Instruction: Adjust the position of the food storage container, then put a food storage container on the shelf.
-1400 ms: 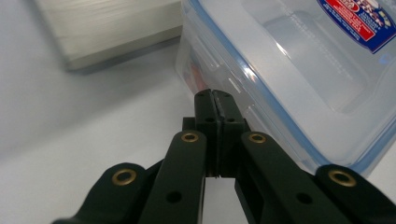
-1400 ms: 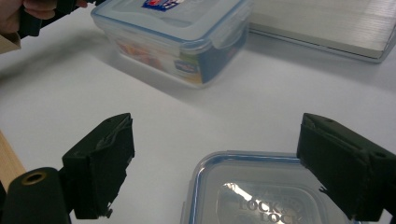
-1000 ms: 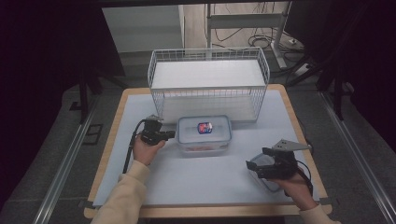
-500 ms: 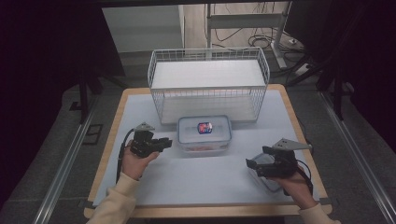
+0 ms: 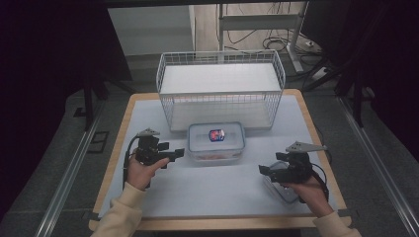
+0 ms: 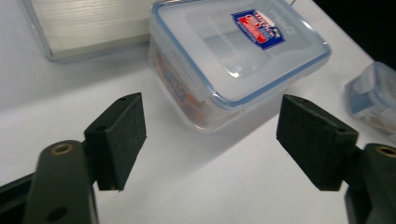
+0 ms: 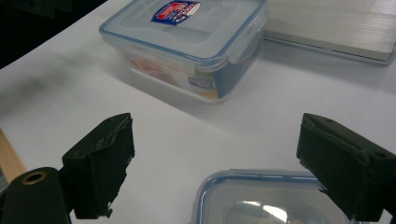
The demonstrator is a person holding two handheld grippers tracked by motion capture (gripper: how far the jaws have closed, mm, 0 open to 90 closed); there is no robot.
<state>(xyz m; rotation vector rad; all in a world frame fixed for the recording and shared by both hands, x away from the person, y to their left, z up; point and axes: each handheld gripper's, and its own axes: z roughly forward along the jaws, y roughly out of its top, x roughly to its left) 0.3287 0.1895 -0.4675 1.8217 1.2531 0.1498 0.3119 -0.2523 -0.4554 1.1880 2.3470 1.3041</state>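
1. The left gripper hangs over the white table top, just left of the large clear plastic box with a blue-rimmed lid and a red-and-blue label. Its jaws have just been opening and stand wide apart, nothing between them.
2. In the left gripper view the black pads frame bare table, with the near corner of the large box lying just beyond them, untouched.
3. That large box sits near the middle of the table, closed, directly in front of the white wire basket at the far side.
4. The right gripper is at the near right of the table, its jaws spread open and gripping nothing.
5. A small clear plastic box with a blue-rimmed lid lies on the table under the right gripper; in the right gripper view its far edge sits between the two pads, which stand clear of it on either side.
6. The two boxes are well apart, the small one nearer and to the right.
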